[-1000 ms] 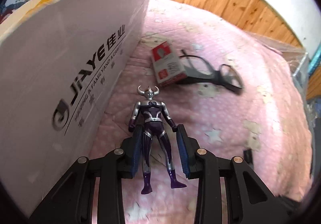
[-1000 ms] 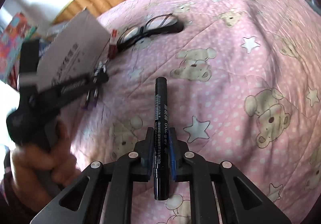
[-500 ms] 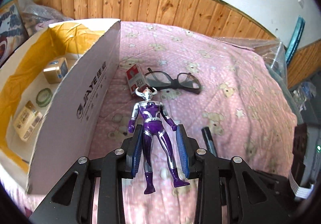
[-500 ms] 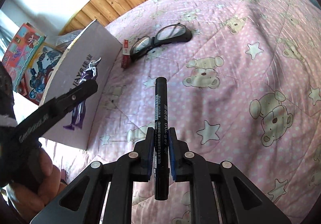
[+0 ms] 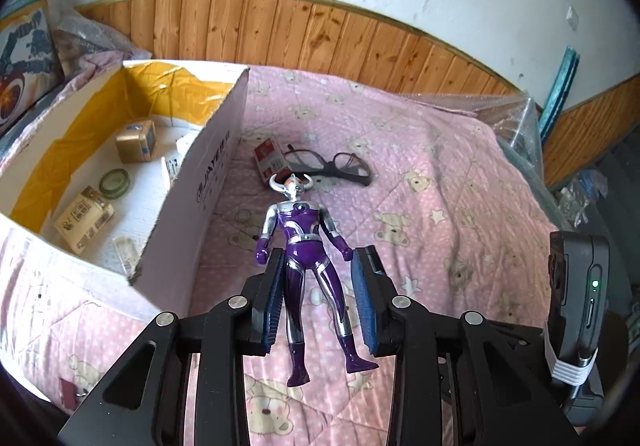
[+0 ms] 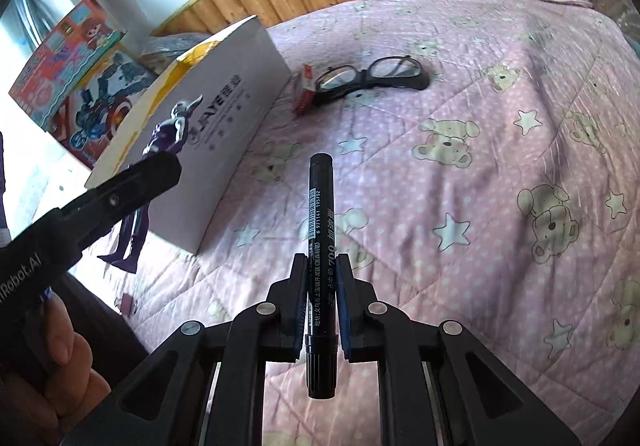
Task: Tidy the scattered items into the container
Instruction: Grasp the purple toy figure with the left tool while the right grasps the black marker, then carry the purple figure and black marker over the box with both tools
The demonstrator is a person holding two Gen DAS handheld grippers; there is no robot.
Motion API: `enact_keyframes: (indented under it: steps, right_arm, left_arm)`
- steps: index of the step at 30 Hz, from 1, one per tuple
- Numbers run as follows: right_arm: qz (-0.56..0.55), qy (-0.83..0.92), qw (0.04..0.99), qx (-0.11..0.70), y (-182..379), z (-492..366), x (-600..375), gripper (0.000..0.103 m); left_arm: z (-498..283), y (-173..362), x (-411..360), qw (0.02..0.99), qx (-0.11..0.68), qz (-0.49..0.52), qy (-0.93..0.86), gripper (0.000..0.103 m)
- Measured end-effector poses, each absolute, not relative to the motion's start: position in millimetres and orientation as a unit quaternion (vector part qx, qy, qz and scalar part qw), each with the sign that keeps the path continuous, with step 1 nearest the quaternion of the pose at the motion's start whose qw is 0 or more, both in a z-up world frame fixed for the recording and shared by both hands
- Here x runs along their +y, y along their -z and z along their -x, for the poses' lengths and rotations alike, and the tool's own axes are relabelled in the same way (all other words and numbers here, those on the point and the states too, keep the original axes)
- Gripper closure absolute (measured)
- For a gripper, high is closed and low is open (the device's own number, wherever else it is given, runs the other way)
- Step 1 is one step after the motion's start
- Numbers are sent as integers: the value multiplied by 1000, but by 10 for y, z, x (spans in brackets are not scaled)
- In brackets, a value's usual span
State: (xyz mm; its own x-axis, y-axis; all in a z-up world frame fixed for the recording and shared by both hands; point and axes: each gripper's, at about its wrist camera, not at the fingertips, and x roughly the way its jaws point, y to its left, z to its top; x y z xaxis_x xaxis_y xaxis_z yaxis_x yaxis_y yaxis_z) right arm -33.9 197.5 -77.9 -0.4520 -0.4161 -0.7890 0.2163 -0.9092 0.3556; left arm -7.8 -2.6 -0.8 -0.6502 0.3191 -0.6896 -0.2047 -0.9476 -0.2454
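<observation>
My left gripper [image 5: 319, 258] is shut on a purple and silver toy figure [image 5: 304, 242], held by the legs above the pink bedspread, just right of the white cardboard box [image 5: 192, 202]. The figure also shows in the right wrist view [image 6: 170, 138], in front of the box wall [image 6: 236, 134]. My right gripper [image 6: 322, 262] is shut on a black marker pen [image 6: 320, 214], held above the bed. Black glasses [image 5: 332, 168] and a small red and white box [image 5: 270, 162] lie on the bed beside the cardboard box.
The cardboard box holds a gold cube [image 5: 136, 142], a tape roll [image 5: 115, 184], a tan carton [image 5: 84, 216] and other small items. Wood panelling [image 5: 320, 38] runs behind the bed. Toy boxes [image 6: 80, 78] stand left of the cardboard box. Plastic wrap [image 5: 516, 122] lies at the bed's right edge.
My left gripper has lifted the toy figure up from the bed beside the box, so the box interior has come into view. My right gripper has kept hold of the marker and risen slightly.
</observation>
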Motion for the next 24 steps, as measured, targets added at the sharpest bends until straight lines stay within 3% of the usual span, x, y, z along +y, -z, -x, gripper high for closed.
enact_keyframes:
  steps: [24]
  right_arm:
    - [-459,869,180,-45,-51,-87,1888,88]
  left_arm:
    - [-476,-567,-371,184,-92,332,-920,70]
